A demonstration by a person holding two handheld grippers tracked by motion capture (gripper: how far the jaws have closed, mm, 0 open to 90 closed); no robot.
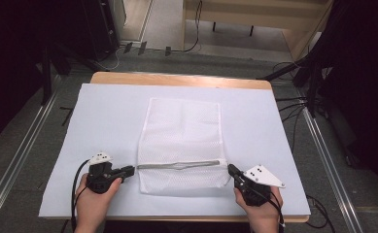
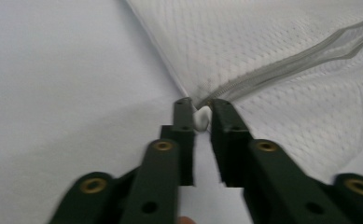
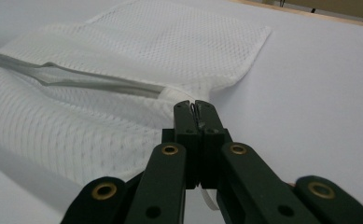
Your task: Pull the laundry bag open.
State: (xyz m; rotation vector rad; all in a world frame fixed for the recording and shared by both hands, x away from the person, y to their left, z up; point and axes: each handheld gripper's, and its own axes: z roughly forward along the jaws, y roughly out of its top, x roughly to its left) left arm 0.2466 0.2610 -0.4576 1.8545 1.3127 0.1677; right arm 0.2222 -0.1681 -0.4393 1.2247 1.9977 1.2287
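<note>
Two grippers sit at opposite ends of one line: the grey zipper point(image 1: 181, 165) that runs crosswise, left to right, across the near part of the flat white mesh laundry bag point(image 1: 181, 141), which lies in the middle of the pale sheet covering the wooden table point(image 1: 177, 80). That long axis is what the next move depends on, since any pull along it would work the closure.

The left gripper point(image 2: 198, 114) meets the bag at the zipper's left end. In the left gripper view its jaws are nearly closed with a small wad of white fabric point(image 2: 201, 119) between the tips, so it looks to be pinching the bag's corner right where the teeth begin.

The right gripper point(image 3: 195, 109) is at the other end, just past where the zipper stops. Its jaws are clenched together, and a thin dark sliver between the tips may be the zipper's pull tab, though the right gripper view is too close and dim to be sure.

Neither hand is nearer; each already holds its own end, the bag stretched flat between them.
</note>
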